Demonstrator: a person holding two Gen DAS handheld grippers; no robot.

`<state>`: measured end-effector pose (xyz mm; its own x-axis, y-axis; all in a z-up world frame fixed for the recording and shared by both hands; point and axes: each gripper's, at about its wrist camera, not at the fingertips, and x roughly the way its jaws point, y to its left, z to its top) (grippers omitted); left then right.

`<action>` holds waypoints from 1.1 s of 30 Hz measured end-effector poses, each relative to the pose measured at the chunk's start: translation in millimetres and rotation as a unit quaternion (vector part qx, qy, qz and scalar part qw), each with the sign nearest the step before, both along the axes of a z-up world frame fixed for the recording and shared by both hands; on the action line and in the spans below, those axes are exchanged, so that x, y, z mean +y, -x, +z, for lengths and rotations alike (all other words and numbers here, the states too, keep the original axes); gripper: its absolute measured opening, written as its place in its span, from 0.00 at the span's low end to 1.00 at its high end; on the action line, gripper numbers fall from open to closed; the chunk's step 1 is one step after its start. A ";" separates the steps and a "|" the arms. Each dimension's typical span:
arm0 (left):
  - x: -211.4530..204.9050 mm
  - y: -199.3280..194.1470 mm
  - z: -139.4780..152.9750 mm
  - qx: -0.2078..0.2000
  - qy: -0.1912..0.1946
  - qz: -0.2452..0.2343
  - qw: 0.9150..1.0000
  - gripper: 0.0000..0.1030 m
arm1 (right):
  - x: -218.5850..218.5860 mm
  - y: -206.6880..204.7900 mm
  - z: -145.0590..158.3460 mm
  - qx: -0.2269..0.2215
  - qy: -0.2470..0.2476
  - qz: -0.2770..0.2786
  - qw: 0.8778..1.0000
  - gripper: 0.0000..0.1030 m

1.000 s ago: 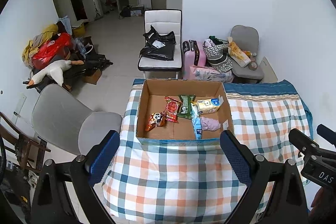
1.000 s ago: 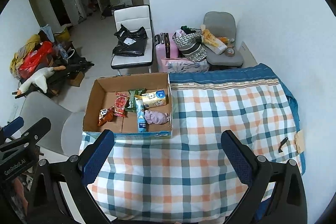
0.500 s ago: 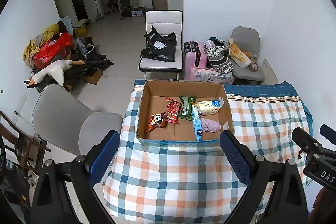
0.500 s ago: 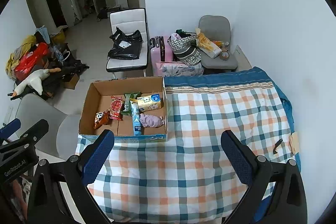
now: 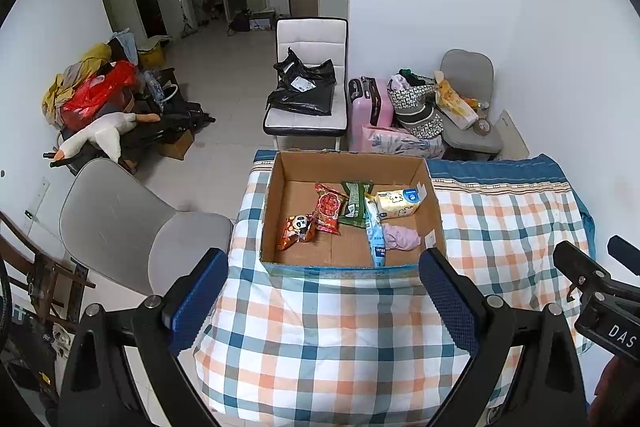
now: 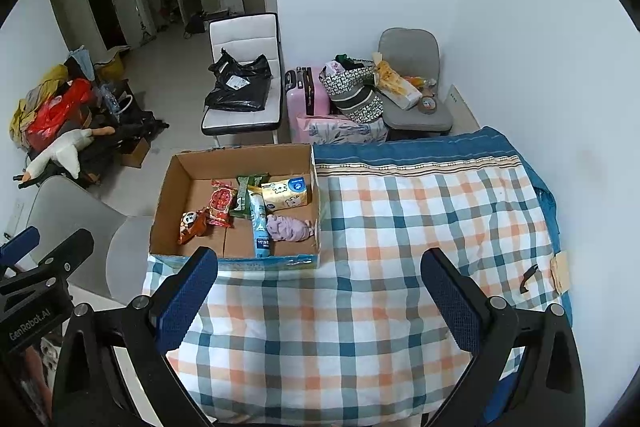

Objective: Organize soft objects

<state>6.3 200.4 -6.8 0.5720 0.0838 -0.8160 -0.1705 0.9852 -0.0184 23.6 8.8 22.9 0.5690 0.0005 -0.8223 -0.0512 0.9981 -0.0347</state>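
A cardboard box (image 5: 280,187) (image 6: 168,195) stands on the checked tablecloth (image 5: 328,327) (image 6: 400,227) at the table's left end. In it lie a red snack bag (image 5: 329,209) (image 6: 221,201), a panda snack bag (image 5: 296,229) (image 6: 191,225), a green packet (image 5: 354,202), a tissue pack (image 5: 398,203) (image 6: 286,191), a blue tube pack (image 5: 376,239) (image 6: 260,223) and a pink cloth (image 5: 400,237) (image 6: 288,228). My left gripper (image 5: 324,297) is open and empty, held above the table just in front of the box. My right gripper (image 6: 320,301) is open and empty, to the right of the box.
A grey chair (image 5: 132,227) stands left of the table. Behind the table are a white chair with black bags (image 5: 306,95), a pink suitcase (image 5: 366,103) and another grey chair with clutter (image 5: 466,99). A plush goose (image 5: 96,135) lies on a pile at the left wall.
Both grippers have drawn slightly back and up from the table; the box looks a little smaller and farther. Both stay open and empty. Nothing in the box has moved.
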 end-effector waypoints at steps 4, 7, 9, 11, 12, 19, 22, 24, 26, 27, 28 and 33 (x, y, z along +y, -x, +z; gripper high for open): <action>-0.7 0.8 -0.1 0.000 0.001 0.002 1.000 0.95 | 0.5 0.5 -0.7 -0.002 0.003 0.001 1.000 1.00; -1.0 1.2 -0.1 0.001 0.002 0.002 1.000 0.95 | 2.1 1.6 -0.6 -0.002 0.005 0.003 1.000 1.00; -1.7 -0.1 -0.9 0.001 0.001 0.001 1.000 0.95 | 2.3 1.9 -0.5 -0.002 0.006 0.003 1.000 1.00; -1.7 0.8 -0.7 0.001 0.003 0.002 1.000 0.95 | 3.8 2.2 -0.2 -0.002 0.006 0.002 1.000 1.00; -1.9 0.5 -0.6 0.001 0.002 0.001 1.000 0.95 | 3.8 2.4 -0.1 -0.003 0.007 0.002 1.000 1.00; -1.9 -0.5 -1.1 0.001 0.003 0.001 1.000 0.95 | 4.1 1.3 0.0 -0.002 0.005 0.003 1.000 1.00; -1.6 -0.6 -0.7 0.001 0.003 0.000 1.000 0.95 | 4.3 1.3 -0.2 -0.002 0.005 0.003 1.000 1.00; -1.6 -0.8 -0.7 0.001 0.002 0.000 1.000 0.95 | 4.1 1.1 -0.4 -0.003 0.004 0.002 1.000 1.00; -1.7 -0.5 -0.8 0.001 0.002 0.000 1.000 0.95 | 4.1 1.6 -0.2 -0.003 0.005 0.002 1.000 1.00; -1.9 -0.5 -0.6 0.001 0.003 0.001 1.000 0.95 | 4.1 1.7 -0.2 -0.003 0.004 0.002 1.000 1.00; -1.9 -0.4 -0.4 0.001 0.003 0.000 1.000 0.95 | 4.0 1.4 -0.4 -0.002 0.004 0.003 1.000 1.00; -2.3 -0.2 -0.2 0.000 0.002 0.000 1.000 0.95 | 4.0 1.6 -0.9 -0.003 0.005 0.002 1.000 1.00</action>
<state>6.5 198.0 -7.0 0.5722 0.0797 -0.8162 -0.1704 0.9851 -0.0233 22.0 12.8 22.0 0.5732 -0.0055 -0.8194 -0.0540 0.9976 -0.0445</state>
